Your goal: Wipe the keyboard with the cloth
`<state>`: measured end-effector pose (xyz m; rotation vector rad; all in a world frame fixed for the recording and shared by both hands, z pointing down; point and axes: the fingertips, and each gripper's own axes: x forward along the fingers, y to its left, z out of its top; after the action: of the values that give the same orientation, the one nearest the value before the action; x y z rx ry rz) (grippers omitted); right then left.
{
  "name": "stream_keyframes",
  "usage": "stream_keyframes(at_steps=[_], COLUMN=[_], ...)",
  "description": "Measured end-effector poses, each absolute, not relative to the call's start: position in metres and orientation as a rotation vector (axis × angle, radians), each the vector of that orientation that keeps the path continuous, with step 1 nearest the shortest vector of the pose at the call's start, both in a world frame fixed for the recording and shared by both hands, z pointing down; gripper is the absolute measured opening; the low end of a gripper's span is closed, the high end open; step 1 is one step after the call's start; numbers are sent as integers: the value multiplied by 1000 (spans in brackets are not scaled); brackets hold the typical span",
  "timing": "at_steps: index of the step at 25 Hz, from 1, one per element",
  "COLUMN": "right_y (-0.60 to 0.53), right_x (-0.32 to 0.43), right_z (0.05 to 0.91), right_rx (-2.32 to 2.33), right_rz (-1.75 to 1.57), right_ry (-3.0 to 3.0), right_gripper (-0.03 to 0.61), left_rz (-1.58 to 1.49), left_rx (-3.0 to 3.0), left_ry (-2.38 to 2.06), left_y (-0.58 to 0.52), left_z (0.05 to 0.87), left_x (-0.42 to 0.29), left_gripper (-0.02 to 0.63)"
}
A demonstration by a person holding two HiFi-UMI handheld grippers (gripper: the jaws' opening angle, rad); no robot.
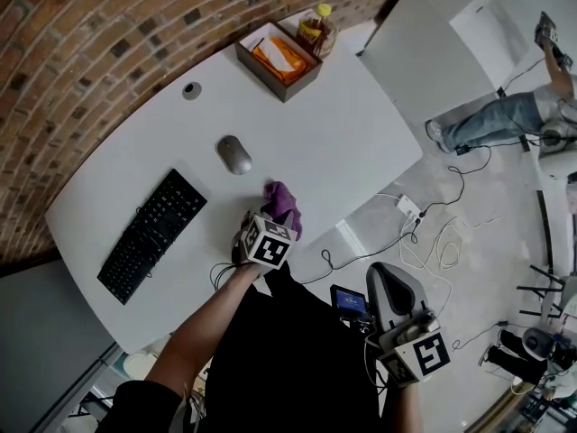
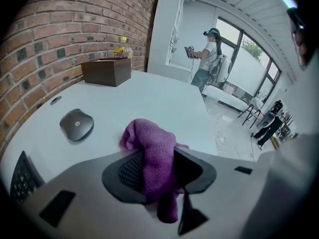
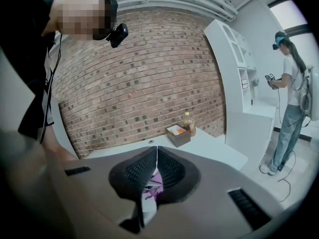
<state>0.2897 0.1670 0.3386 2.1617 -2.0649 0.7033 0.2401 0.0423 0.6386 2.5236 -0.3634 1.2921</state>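
A purple cloth (image 1: 284,203) lies bunched on the white table (image 1: 352,142), near its front edge. My left gripper (image 1: 277,218) is down on it, shut on the cloth (image 2: 152,153), which fills the gap between the pads and pokes out past them. The black keyboard (image 1: 151,234) lies to the left of the cloth, and only its corner (image 2: 20,176) shows in the left gripper view. A grey mouse (image 1: 234,154) sits between the two, further back. My right gripper (image 1: 388,282) hangs off the table to the right, shut (image 3: 157,151) with nothing in it.
A brown box (image 1: 278,59) and a bottle (image 1: 317,30) stand at the table's far end. A round grommet (image 1: 191,89) sits near the brick wall. Cables (image 1: 424,233) trail on the floor to the right. Another person (image 1: 505,115) stands beyond the table.
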Motion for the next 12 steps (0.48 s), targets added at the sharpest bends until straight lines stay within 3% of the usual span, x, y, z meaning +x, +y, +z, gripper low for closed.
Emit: stream_keyframes(at_steps=[12], right_y=[138], right_x=[270], right_z=[327], right_rx=[2062], right_rz=[640], right_ry=[-2222], right_gripper=[18], left_rz=[1192], left_rx=[2494], left_ry=[-459], left_y=[31], left_z=[603], left_x=[195], left_gripper=[164])
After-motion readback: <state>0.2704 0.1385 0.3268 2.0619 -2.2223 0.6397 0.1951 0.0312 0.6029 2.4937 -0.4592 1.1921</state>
